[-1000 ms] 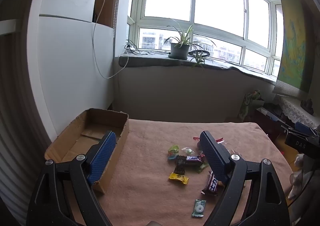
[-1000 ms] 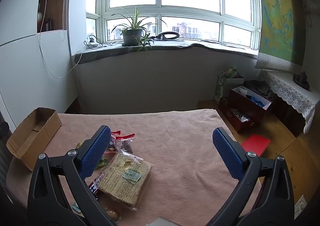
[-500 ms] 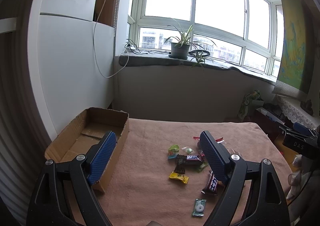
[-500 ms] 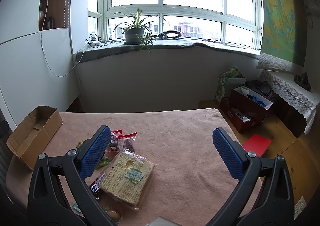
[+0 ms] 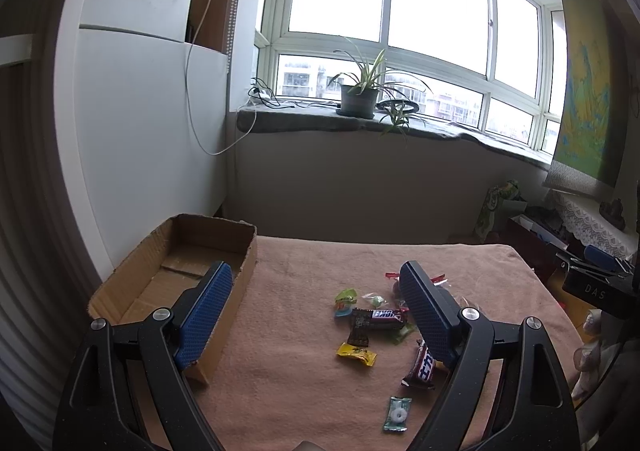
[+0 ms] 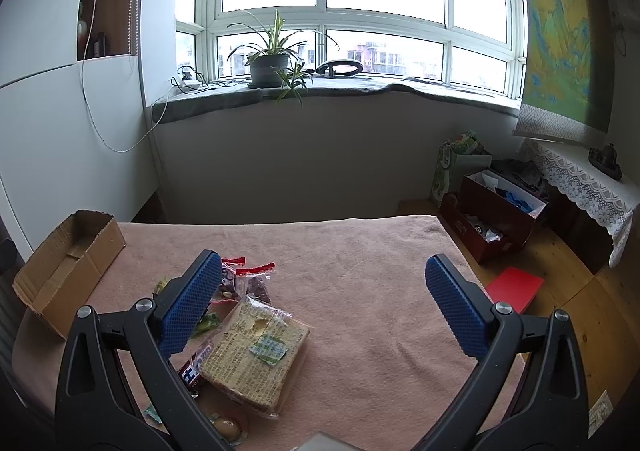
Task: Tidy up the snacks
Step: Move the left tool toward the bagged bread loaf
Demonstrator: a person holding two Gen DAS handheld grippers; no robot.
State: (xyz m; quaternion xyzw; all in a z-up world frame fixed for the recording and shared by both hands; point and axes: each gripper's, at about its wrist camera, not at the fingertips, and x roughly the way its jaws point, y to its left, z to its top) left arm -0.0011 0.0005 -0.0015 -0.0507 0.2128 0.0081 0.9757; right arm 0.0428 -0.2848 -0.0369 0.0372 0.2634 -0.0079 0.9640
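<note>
Several small wrapped snacks lie on the pink table cloth (image 5: pixel 304 351): a Snickers bar (image 5: pixel 380 317), a yellow candy (image 5: pixel 356 354), a mint in a green wrapper (image 5: pixel 397 414) and a dark chocolate bar (image 5: pixel 422 365). An open empty cardboard box (image 5: pixel 172 275) stands at the table's left. My left gripper (image 5: pixel 316 307) is open and empty above the cloth, between box and snacks. My right gripper (image 6: pixel 324 303) is open and empty. Below it lies a wrapped bread slice (image 6: pixel 256 351), with red-topped snack bags (image 6: pixel 248 279) behind it. The box (image 6: pixel 68 263) shows far left.
The table's right edge drops to a wooden floor with a red book (image 6: pixel 514 289) and a dark red box (image 6: pixel 492 219). A windowsill with a potted plant (image 6: pixel 268 63) is behind the table. A white wall panel (image 5: pixel 132 131) flanks the left.
Both grippers stay open. The right wrist view has shifted slightly, with the snacks sitting a little further right and lower in frame. The left view is nearly unchanged.
</note>
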